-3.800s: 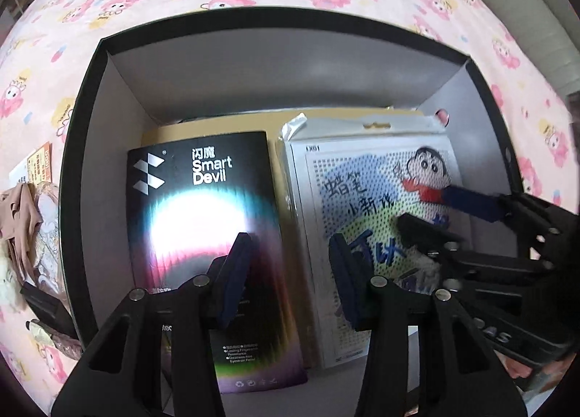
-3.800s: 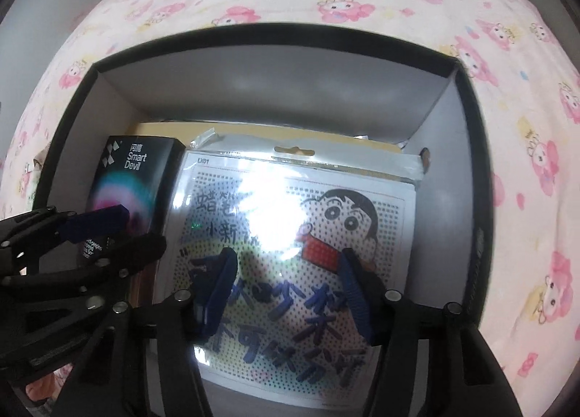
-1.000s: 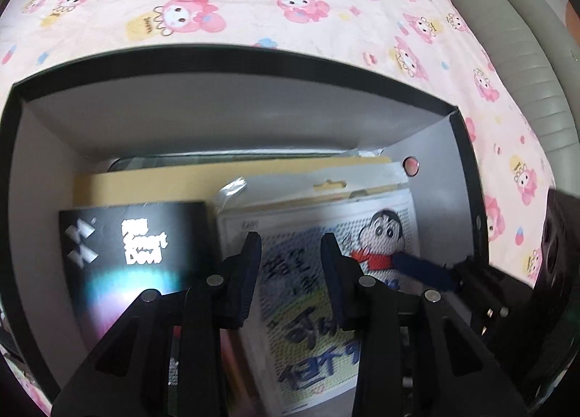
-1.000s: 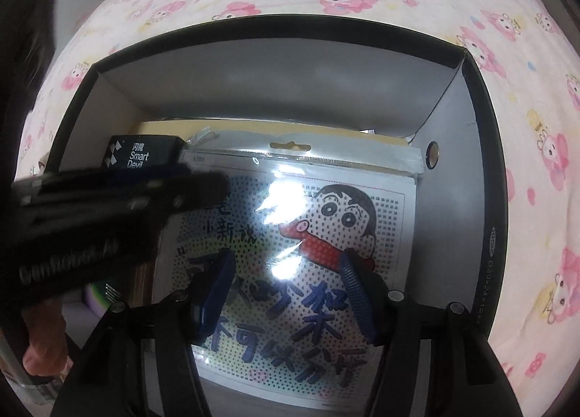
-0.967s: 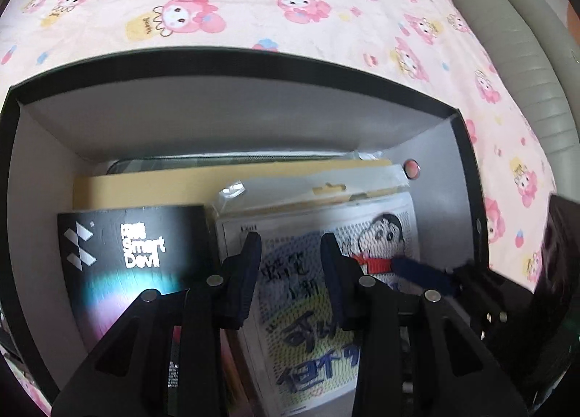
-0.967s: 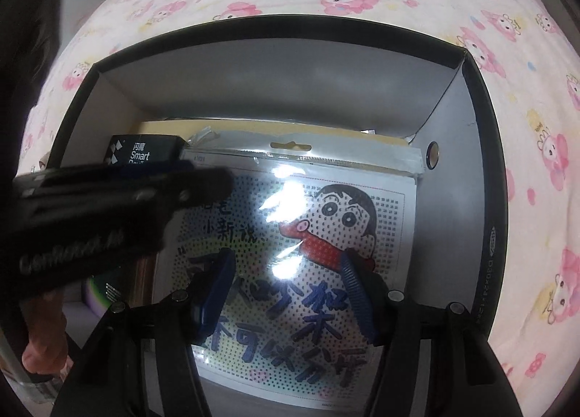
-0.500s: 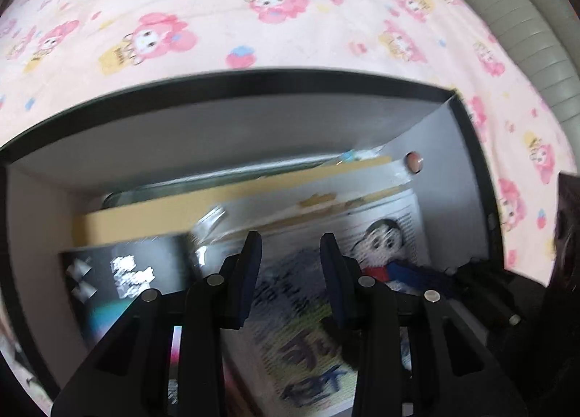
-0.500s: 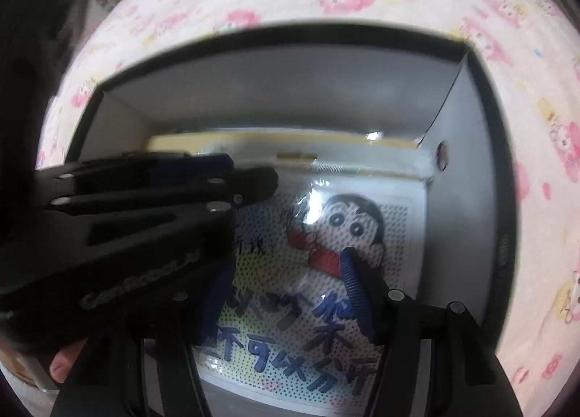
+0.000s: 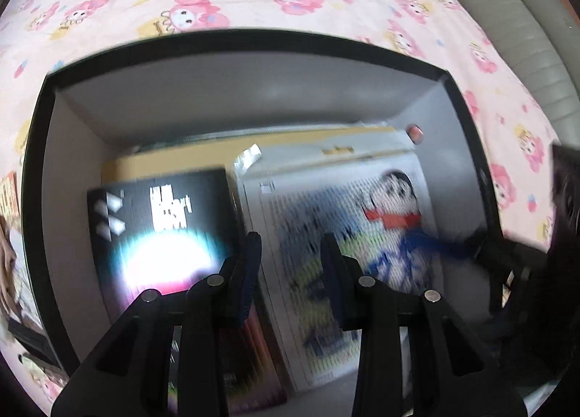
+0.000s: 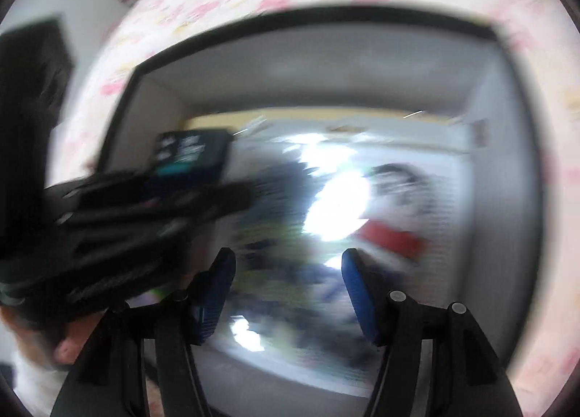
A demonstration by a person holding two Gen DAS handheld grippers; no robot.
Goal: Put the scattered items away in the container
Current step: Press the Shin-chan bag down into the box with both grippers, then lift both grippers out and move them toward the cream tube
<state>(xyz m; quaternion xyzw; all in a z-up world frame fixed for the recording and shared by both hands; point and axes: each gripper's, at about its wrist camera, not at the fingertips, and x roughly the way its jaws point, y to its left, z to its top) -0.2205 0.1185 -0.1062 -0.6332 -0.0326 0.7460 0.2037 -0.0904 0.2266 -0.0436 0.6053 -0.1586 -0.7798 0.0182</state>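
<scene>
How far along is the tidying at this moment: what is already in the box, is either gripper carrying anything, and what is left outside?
Done: the black Smart Devil pack and the cartoon bead kit lie flat in the box, on a tan envelope. In hand: nothing; left gripper and right gripper are open and empty. Left: blurred items lie on the sheet beside the box.

My right wrist view is smeared all over: the cartoon bead kit (image 10: 380, 221) is washed out by glare, its print unreadable. My left gripper (image 10: 119, 221) blocks the lower part of the black packet (image 10: 188, 156) at frame left. In my left view, the packet's lettering (image 9: 170, 212) is too blurred to read.
</scene>
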